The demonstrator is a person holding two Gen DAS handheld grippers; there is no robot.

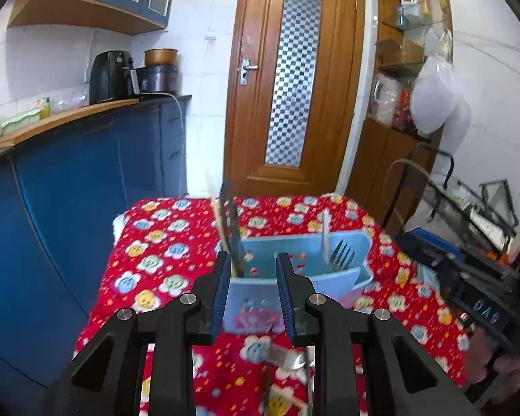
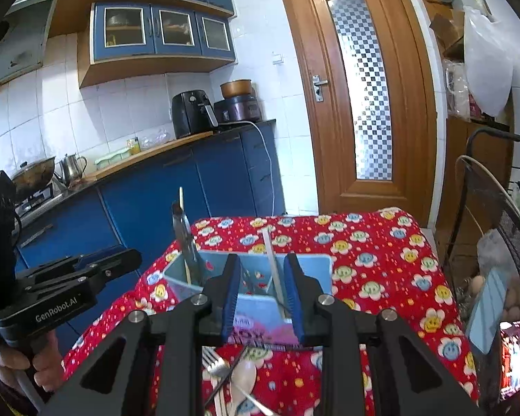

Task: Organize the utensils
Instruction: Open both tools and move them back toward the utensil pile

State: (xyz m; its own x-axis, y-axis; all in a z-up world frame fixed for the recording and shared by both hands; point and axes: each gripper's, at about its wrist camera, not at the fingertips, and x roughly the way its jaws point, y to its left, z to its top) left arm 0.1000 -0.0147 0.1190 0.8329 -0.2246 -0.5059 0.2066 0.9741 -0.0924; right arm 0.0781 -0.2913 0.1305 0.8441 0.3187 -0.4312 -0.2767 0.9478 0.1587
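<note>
the holder (image 1: 294, 277), a pale blue box with compartments, stands on the table (image 1: 163, 263), which wears a red cloth with flower faces. in its left compartment a knife (image 1: 230, 223) and a chopstick (image 1: 218, 215) stand upright; in the right one a fork (image 1: 343, 254) stands tines up beside a white stick (image 1: 326, 239). the left gripper (image 1: 253, 294) hovers just before the holder, its jaws slightly apart with nothing between the pads. the right gripper (image 2: 265, 298) hangs beside it, jaws likewise a little apart and empty. on the cloth below the right gripper lie a loose fork (image 2: 214, 367), a white spoon (image 2: 242, 381) and a dark chopstick (image 2: 230, 371), crossing one another.
</note>
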